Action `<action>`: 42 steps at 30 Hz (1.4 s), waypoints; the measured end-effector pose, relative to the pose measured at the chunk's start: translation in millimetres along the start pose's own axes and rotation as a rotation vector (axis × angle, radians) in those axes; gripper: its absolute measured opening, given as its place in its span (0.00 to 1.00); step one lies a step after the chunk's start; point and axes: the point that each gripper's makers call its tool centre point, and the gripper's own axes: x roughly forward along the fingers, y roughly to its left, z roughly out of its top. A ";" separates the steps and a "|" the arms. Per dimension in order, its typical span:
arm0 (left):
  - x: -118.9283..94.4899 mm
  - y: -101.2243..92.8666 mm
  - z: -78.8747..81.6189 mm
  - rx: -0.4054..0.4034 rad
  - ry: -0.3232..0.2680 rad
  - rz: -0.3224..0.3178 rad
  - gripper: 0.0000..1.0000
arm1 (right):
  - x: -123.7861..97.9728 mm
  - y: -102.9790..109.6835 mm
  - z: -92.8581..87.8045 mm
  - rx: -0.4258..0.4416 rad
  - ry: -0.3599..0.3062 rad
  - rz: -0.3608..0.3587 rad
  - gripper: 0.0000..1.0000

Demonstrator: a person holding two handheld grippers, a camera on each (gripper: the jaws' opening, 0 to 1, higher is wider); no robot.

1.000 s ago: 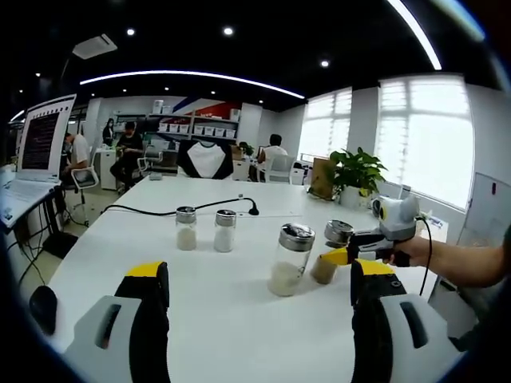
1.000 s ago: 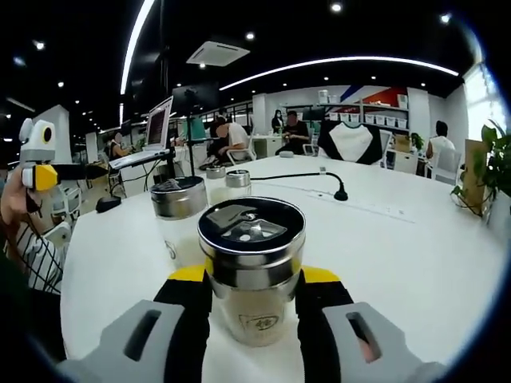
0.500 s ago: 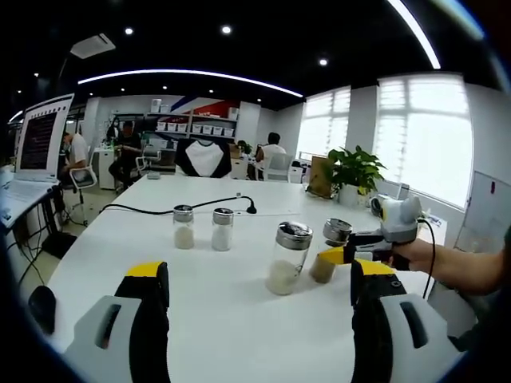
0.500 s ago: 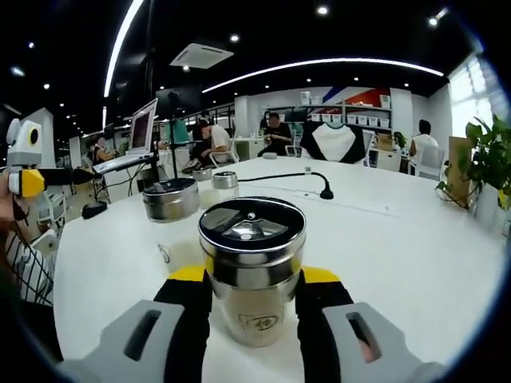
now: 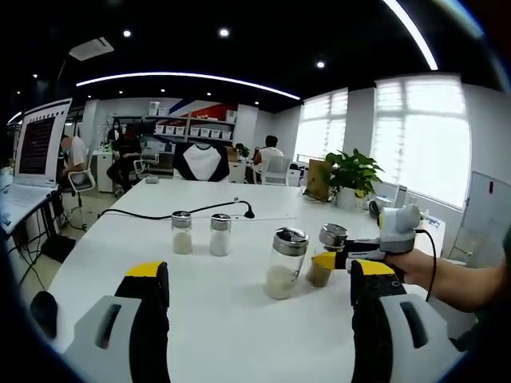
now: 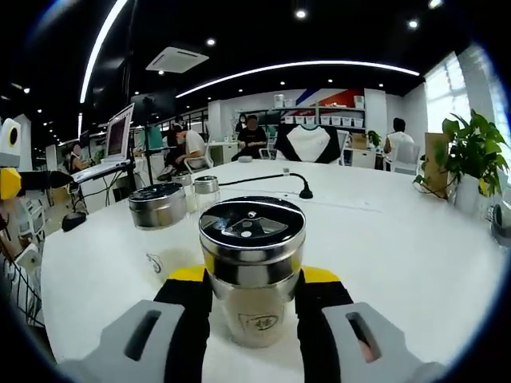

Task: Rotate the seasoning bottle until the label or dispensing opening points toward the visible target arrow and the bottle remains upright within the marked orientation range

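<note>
right gripper (image 6: 253, 299): bottom centre of the right gripper view, jaws clamped on the seasoning bottle (image 6: 251, 267); also mid right of the left gripper view (image 5: 339, 259), held by a person's hand (image 5: 415, 262).
seasoning bottle: upright between the yellow-tipped jaws, steel shaker lid on top with holes and a flap; in the left gripper view (image 5: 326, 254) it holds brownish powder. Label print too small to read; base hidden behind the jaws.
left gripper (image 5: 259, 299): bottom of the left gripper view, jaws wide apart, nothing between them; its yellow tip is cut off at the left edge of the right gripper view (image 6: 9, 182).
bottle count: four on the white table (image 5: 223, 319). The held one, a taller jar (image 5: 285, 262) with white grains just left of it, then two small shakers (image 5: 182, 231) (image 5: 219, 234) side by side further back.
arrow / range marks: cannot make out on the table.
black cable (image 5: 160, 214): runs across the table behind the small shakers, ends in a plug.
far: laptop (image 5: 40, 148) at left edge, partly cut off; potted plant (image 5: 353, 171) right of centre; seated people at the back, blurred.
</note>
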 end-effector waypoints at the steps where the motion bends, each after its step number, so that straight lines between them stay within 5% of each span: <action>1: -0.3 0.4 0.4 -0.001 -0.002 0.001 1.00 | 0.3 0.0 0.1 0.000 -0.002 -0.005 0.40; 18: 1.4 -1.8 -4.4 -0.009 0.009 0.003 0.99 | 0.1 -4.1 0.4 0.046 -0.009 -0.161 0.39; 42: -1.5 -0.3 -6.6 -0.011 0.018 0.010 0.99 | -0.2 -5.5 -1.1 0.074 0.011 -0.248 0.40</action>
